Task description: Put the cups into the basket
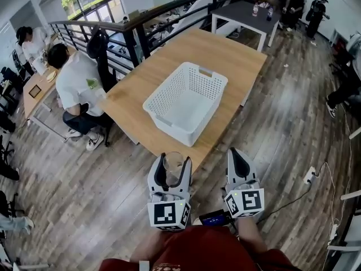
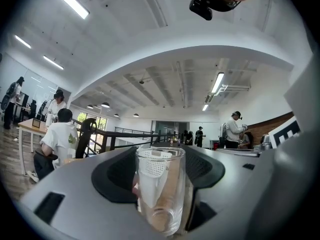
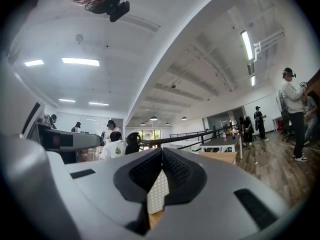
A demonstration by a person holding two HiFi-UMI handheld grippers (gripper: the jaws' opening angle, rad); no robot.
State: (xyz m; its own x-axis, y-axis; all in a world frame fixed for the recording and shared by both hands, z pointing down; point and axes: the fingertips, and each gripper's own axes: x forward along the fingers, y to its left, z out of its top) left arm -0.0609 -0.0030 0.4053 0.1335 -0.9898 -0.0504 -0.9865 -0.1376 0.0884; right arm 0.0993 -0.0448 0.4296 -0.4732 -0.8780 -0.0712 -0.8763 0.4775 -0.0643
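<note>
A wood-plank floor (image 1: pixel 293 129) fills most of the head view, with a black railing (image 1: pixel 141 27) running across its upper left. Next in size is a long wooden table (image 1: pixel 225 49) that stands at an angle in the middle of the floor. A seated person in a white shirt (image 1: pixel 76 83) is just beside the table's left corner, at another desk. A grey table (image 1: pixel 248 13) stands farther back, beyond the wooden one.

On the near half of the wooden table sits a white basket (image 1: pixel 186 101) with perforated walls, upright and with nothing in it that can be seen.

Below the table's near edge, over the floor, the two grippers are held side by side, well apart from the basket. The left gripper (image 1: pixel 173 161) has its jaws pressed against the sides of a clear glass cup (image 1: pixel 173 166); its own view shows the cup upright between the dark pads, mouth up. The right gripper (image 1: pixel 237 154) has its jaws brought together at the tips with nothing between them, and a sliver of the basket's mesh shows through the gap beneath
</note>
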